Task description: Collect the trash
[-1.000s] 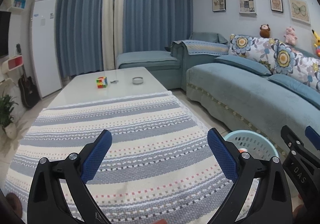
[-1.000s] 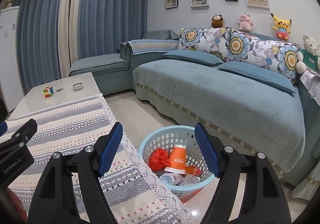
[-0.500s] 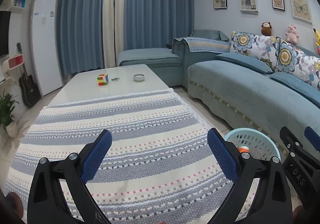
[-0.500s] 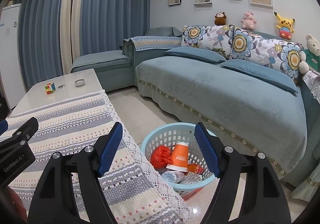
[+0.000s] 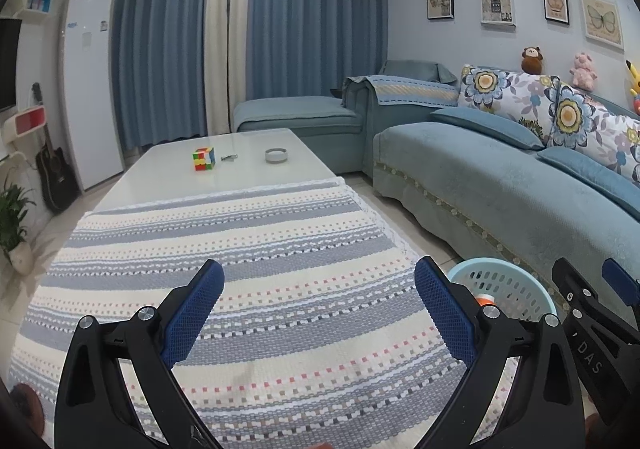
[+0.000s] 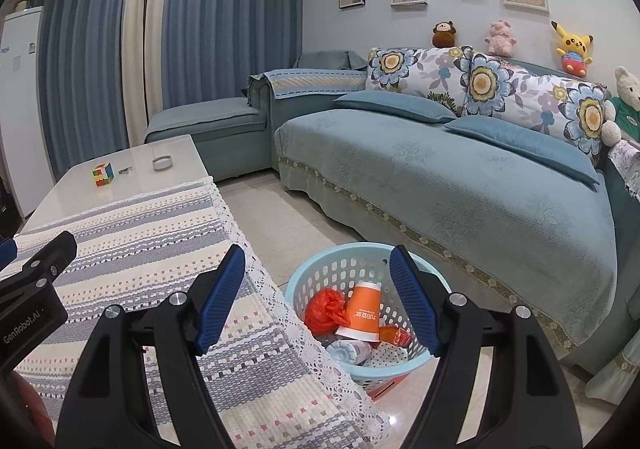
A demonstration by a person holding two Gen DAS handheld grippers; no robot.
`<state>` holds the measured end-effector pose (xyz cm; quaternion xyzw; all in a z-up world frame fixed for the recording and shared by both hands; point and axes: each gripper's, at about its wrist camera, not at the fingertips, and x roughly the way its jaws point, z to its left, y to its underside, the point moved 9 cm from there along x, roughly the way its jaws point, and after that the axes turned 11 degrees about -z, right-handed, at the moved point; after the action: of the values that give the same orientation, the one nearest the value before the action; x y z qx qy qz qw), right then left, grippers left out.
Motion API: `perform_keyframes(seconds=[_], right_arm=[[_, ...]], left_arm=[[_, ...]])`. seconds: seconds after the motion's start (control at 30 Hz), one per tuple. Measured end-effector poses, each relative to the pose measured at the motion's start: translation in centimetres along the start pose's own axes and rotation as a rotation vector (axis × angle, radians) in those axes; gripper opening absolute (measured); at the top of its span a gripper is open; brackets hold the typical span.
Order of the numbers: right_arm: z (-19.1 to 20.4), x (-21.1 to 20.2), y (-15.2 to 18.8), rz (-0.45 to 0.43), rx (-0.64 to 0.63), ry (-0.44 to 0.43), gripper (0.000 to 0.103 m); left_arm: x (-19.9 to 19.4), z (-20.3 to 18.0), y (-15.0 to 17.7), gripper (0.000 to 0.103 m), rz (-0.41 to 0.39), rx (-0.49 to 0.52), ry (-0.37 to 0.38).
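Trash already sits in the blue basket at lower centre of the right wrist view, right under the right gripper, jaws apart and empty, nearer than the equally empty, spread left gripper

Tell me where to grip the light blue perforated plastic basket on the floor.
Grip the light blue perforated plastic basket by its top rim at the side nearest the table, coming from above. The thin open rim would probably fit between the right gripper fingers, while the round body is too wide and the trash fills the middle.
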<state>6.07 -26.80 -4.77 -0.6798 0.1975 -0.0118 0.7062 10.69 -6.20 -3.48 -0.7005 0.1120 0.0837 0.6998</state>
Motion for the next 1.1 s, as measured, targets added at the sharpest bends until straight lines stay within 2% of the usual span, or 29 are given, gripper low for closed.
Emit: perform_keyframes(seconds=[1.1], right_arm=[[0.5, 0.16, 0.36, 0.001, 0.0, -0.012, 0.071]], left_arm=[[-0.08, -0.73, 0.44, 0.093, 0.014, 0.002, -0.001]])
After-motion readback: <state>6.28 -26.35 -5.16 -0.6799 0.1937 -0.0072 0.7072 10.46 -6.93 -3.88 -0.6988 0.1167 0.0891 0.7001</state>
